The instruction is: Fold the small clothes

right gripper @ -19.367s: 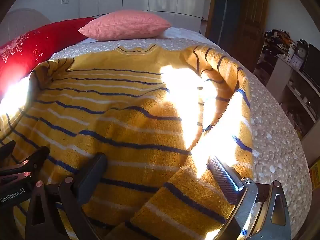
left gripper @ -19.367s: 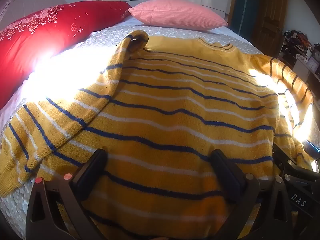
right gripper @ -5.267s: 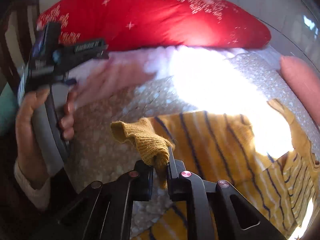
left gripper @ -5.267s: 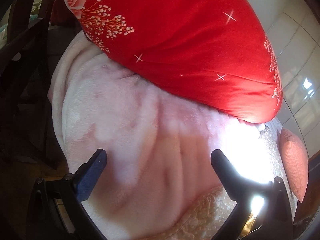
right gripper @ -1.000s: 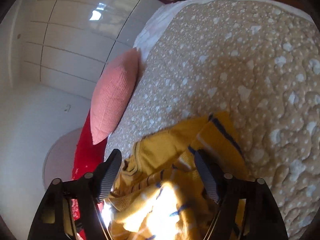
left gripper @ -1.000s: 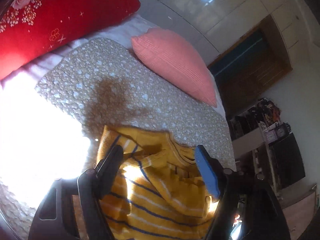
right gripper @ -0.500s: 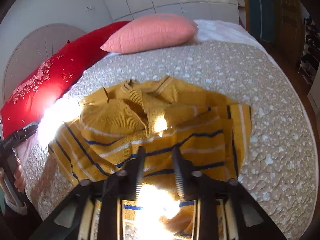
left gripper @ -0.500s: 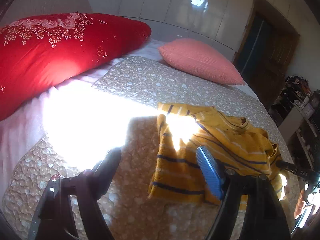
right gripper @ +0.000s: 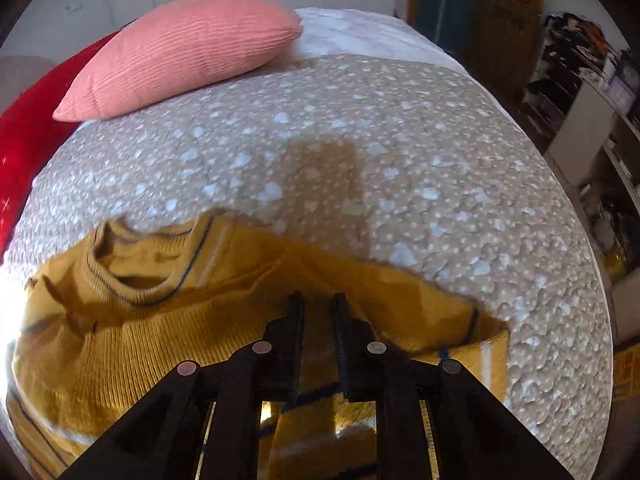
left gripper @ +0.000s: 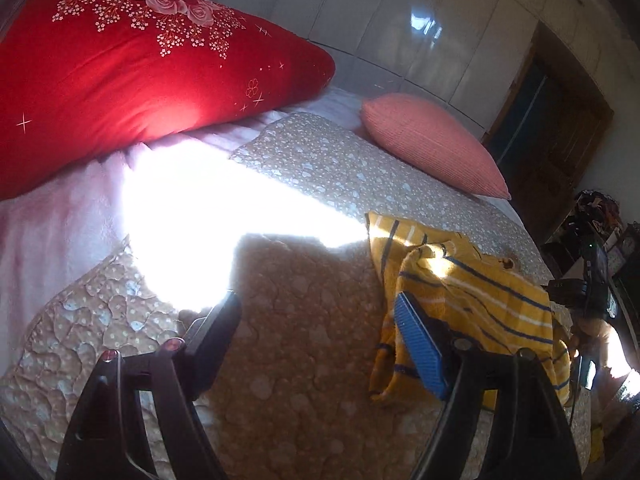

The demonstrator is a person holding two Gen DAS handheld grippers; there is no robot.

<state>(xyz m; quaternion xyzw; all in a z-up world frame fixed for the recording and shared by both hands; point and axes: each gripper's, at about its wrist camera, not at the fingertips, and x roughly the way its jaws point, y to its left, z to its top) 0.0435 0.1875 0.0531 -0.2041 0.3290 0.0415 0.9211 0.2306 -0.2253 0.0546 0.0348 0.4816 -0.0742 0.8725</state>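
Observation:
A yellow knit sweater with blue and white stripes (left gripper: 476,292) lies bunched and partly folded on the quilted bedspread (left gripper: 304,168). My left gripper (left gripper: 316,340) is open and empty, held above the bedspread left of the sweater. In the right wrist view the sweater (right gripper: 168,320) fills the lower frame, collar at the left. My right gripper (right gripper: 318,312) has its jaws nearly closed just over the sweater's upper edge; whether fabric is pinched between them does not show.
A big red floral pillow (left gripper: 132,72) lies at the bed's left and a pink pillow (left gripper: 432,144) at the head, also in the right wrist view (right gripper: 180,52). A wooden door (left gripper: 556,136) and cluttered shelves (right gripper: 592,92) stand to the right of the bed.
My left gripper has swung left and lower over the bedspread, so the sweater sits further right. My right gripper has moved down and forward onto the sweater's collar end, jaws still narrow.

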